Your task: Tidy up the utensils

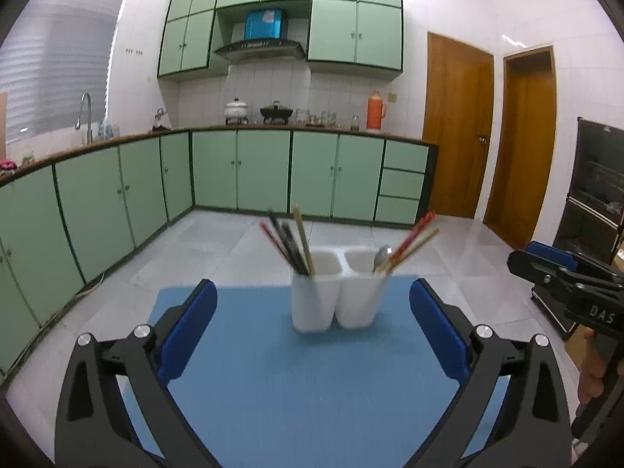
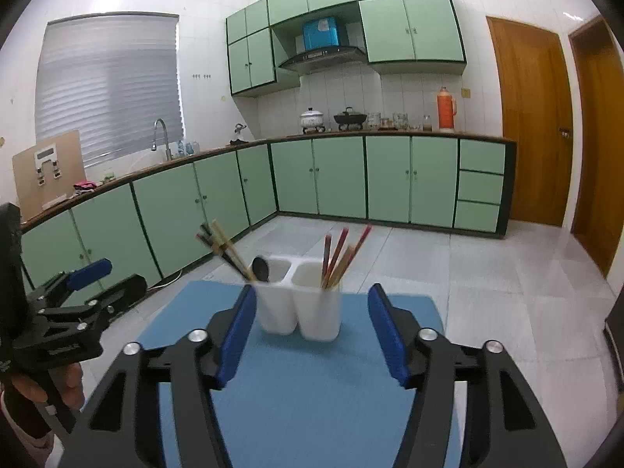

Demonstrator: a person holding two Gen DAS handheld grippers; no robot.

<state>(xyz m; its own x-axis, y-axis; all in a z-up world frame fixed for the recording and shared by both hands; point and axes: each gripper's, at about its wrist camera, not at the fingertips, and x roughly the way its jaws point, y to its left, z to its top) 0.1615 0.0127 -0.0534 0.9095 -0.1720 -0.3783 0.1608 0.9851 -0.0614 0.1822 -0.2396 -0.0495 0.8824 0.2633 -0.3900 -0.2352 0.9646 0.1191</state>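
Chopsticks (image 1: 290,245) and spoon (image 1: 381,257) stand sorted in the twin-cup holder (image 1: 335,296) on the mat (image 1: 273,370); left claw (image 1: 313,331) and right claw (image 2: 310,335) both gape empty, near it.

Two white plastic rectangular holder cups (image 2: 298,312), joined side by side, are counted at centre frame on one blue rectangular mat (image 2: 312,390). About five long thin chopsticks (image 2: 226,249) are seen in the left cup and about four reddish and tan chopsticks (image 2: 343,253) in the right cup; blur prevents exact counts. One dark spoon (image 2: 260,269) is counted.
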